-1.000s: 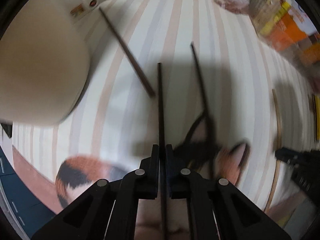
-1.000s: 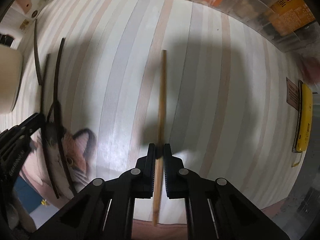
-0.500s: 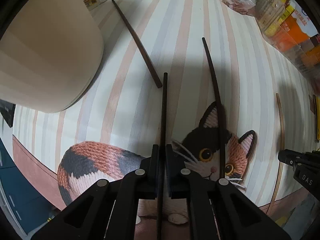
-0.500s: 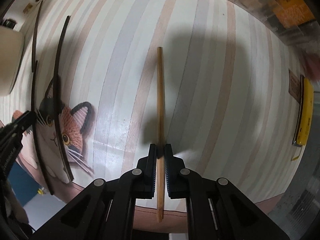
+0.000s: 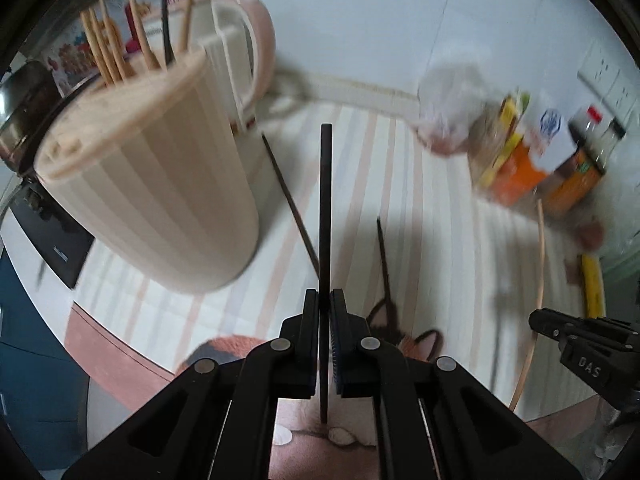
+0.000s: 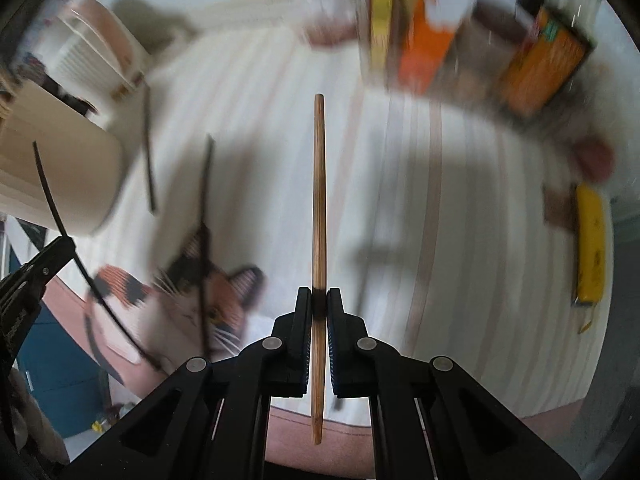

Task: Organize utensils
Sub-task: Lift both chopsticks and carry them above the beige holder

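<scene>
My left gripper (image 5: 325, 300) is shut on a black chopstick (image 5: 325, 200) and holds it raised above the striped mat, pointing forward. A cream ribbed utensil holder (image 5: 160, 192) with several chopsticks in it stands to the left. My right gripper (image 6: 319, 300) is shut on a light wooden chopstick (image 6: 319, 184), also lifted off the mat. Two dark chopsticks lie on the mat, one (image 5: 290, 196) near the holder and one (image 5: 384, 260) over the cat picture. The left gripper with its black chopstick (image 6: 56, 208) shows at the left of the right wrist view.
A pink and white kettle (image 5: 244, 52) stands behind the holder. Boxes and bottles (image 5: 532, 160) line the back right. A yellow object (image 6: 590, 248) lies at the right edge. A plastic bag (image 5: 448, 104) sits at the back. The cat-pattern mat (image 6: 192, 304) covers the table front.
Both grippers have lifted and tilted up, raising their chopsticks off the mat. The view now takes in the holder's top, the wall and the back row of boxes.
</scene>
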The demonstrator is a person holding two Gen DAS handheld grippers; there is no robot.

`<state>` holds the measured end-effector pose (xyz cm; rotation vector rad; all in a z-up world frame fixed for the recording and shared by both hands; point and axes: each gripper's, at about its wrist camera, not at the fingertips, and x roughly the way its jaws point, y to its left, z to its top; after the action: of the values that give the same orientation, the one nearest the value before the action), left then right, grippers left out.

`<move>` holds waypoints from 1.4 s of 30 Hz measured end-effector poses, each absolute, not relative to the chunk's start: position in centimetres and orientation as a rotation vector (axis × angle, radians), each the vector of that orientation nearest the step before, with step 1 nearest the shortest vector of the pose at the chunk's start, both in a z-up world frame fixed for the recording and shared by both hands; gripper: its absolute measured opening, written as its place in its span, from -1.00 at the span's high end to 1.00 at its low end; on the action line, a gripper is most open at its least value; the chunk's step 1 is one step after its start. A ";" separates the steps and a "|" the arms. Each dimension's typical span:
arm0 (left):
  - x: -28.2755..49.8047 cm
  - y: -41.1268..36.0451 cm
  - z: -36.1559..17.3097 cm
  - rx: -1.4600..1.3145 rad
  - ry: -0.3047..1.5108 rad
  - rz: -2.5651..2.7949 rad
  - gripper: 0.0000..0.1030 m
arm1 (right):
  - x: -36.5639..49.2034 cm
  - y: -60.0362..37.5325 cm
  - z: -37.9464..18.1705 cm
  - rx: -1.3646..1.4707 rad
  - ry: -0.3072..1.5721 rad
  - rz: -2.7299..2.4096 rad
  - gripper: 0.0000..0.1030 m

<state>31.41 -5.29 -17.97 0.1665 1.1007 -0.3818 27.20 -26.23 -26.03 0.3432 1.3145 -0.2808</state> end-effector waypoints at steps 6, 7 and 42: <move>32.3 -4.6 -13.9 0.113 1.010 -0.408 0.95 | 27.8 -26.5 -20.9 0.338 1.176 -0.267 0.86; 32.4 -4.6 -13.1 0.108 0.993 -0.410 0.95 | 28.2 -26.5 -20.5 0.340 1.157 -0.268 0.86; 43.6 6.2 3.8 -0.040 0.727 -0.239 0.95 | 46.1 -14.4 -4.7 0.447 0.710 0.068 0.86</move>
<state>43.58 6.18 3.83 -0.0398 0.7266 -0.2388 46.09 -14.42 -4.71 0.4469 0.7103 0.0682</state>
